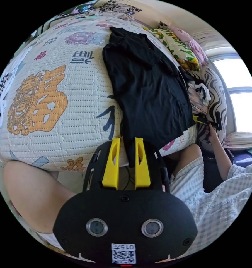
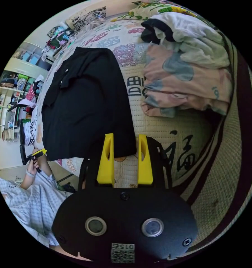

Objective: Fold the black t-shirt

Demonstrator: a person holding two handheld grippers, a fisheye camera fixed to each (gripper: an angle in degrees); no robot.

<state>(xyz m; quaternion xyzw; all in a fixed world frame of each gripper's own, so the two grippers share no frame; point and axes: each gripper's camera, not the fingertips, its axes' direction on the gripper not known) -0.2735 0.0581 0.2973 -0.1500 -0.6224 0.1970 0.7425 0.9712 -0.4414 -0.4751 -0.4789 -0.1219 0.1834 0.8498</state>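
The left tongs (image 1: 127, 156) stand with their yellow jaws a little apart at the bed's near edge, and a dark corner of the black t-shirt (image 1: 148, 92) hangs down between them. Whether both jaws press on that cloth I cannot tell. The right tongs (image 2: 125, 156) are spread, with the shirt's other near corner lying at the tip of one jaw and bare quilt showing in the gap; they do not look to be pinching anything.

The black t-shirt (image 2: 87, 103) lies on the quilted bedspread (image 1: 62, 111), running as a long band from the bed's near edge toward its far end. It looks narrower than a spread shirt, with a sleeve or collar part bunched at the far end, so I judge that the sides are already turned in lengthwise. What seems left is the crosswise fold: bringing the near hem up toward the far end, then smoothing.

Beside the shirt, away from the person, sits a heap of other clothes (image 2: 187, 67), near it but apart. A floral pillow (image 1: 173, 47) lies beyond the shirt's far end. The person's check-patterned sleeve (image 1: 215, 201) shows off the bed's near edge.
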